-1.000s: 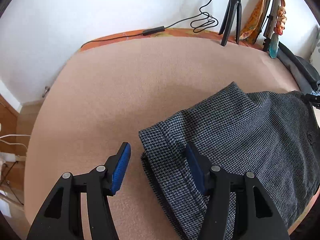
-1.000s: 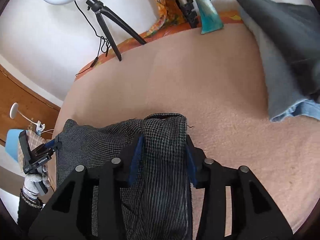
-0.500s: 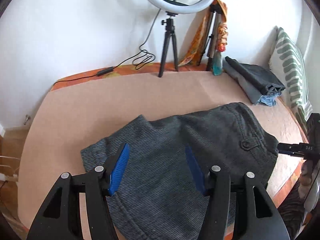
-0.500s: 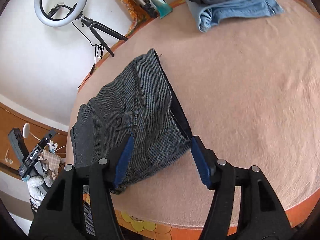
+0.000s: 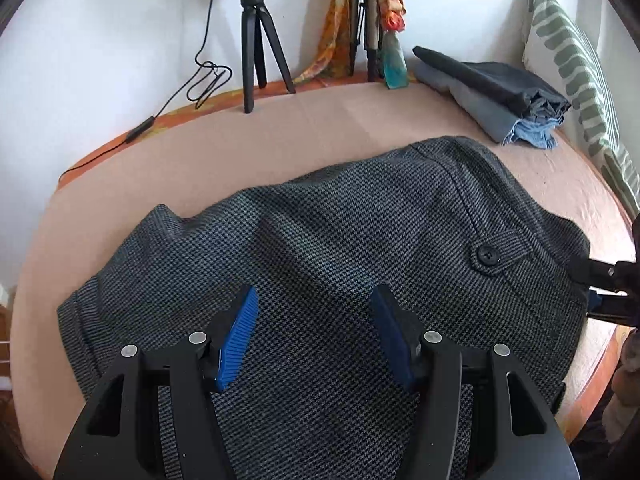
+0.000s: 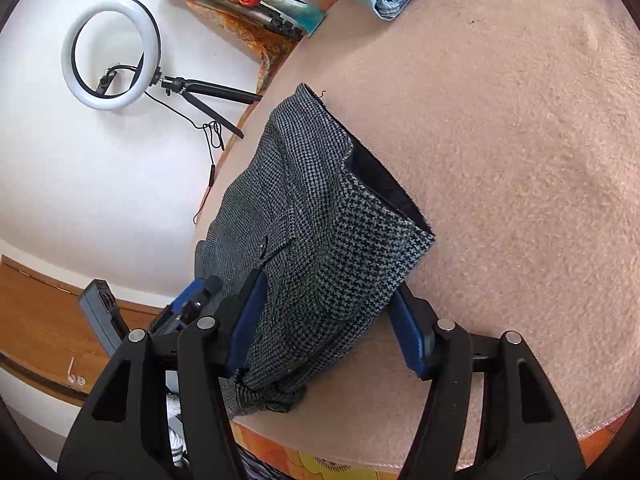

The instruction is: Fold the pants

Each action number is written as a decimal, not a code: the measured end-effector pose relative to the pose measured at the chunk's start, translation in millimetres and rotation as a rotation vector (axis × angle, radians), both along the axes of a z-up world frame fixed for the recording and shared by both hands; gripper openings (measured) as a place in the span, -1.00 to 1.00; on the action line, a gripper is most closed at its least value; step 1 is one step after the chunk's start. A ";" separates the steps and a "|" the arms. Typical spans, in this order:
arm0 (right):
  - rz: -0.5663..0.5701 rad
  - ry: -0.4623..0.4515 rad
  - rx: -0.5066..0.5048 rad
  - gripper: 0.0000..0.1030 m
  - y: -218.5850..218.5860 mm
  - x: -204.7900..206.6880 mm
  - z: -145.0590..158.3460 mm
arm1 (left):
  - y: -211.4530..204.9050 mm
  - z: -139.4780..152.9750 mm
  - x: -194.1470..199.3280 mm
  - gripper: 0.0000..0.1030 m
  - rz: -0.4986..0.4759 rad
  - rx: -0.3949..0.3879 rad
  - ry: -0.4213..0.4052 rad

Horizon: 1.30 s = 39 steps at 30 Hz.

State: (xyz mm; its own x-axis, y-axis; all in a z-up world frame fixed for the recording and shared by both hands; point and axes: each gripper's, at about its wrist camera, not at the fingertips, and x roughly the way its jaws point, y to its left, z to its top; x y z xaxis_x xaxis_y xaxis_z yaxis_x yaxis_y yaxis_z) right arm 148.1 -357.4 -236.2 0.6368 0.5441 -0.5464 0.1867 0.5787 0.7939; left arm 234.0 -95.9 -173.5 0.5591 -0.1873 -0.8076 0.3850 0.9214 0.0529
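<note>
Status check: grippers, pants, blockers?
Left gripper open over pants. Right gripper just opened, pants between jaws, unpinched. Pants folded flat. No blockers.

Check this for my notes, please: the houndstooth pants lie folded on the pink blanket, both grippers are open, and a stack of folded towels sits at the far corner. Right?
One detail is off. The stack at the far corner is folded pants, dark ones on top of jeans, not towels; the left wrist view shows it. The houndstooth pants do lie folded on the pink blanket, and the left gripper and right gripper are open.
</note>
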 end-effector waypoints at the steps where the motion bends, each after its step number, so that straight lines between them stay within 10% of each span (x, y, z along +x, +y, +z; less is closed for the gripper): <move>1: -0.011 -0.005 -0.007 0.21 1.7 1.7 0.7 | -2.1 -7.0 0.2 0.13 -0.006 0.018 0.010; 6: -0.031 -0.038 -0.026 -0.54 3.6 7.7 6.8 | -2.7 -18.6 -5.2 0.14 -0.024 0.048 -0.015; 27: 0.193 -0.255 -0.471 -0.60 75.0 11.2 106.6 | 29.0 -15.7 -39.8 0.15 0.046 -0.074 0.091; 39: 0.543 -0.489 -0.819 -0.60 209.7 -9.1 154.7 | 184.7 62.2 -79.7 0.15 0.351 -0.332 -0.081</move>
State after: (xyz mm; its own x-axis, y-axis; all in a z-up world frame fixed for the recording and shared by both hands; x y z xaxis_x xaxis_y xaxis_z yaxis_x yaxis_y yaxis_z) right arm 139.0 -147.7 -81.5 0.6686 0.4050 -0.6237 -0.4831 0.8742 0.0498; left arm 154.3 88.8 -111.3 0.6929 -0.2161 -0.6879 0.0547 0.9670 -0.2487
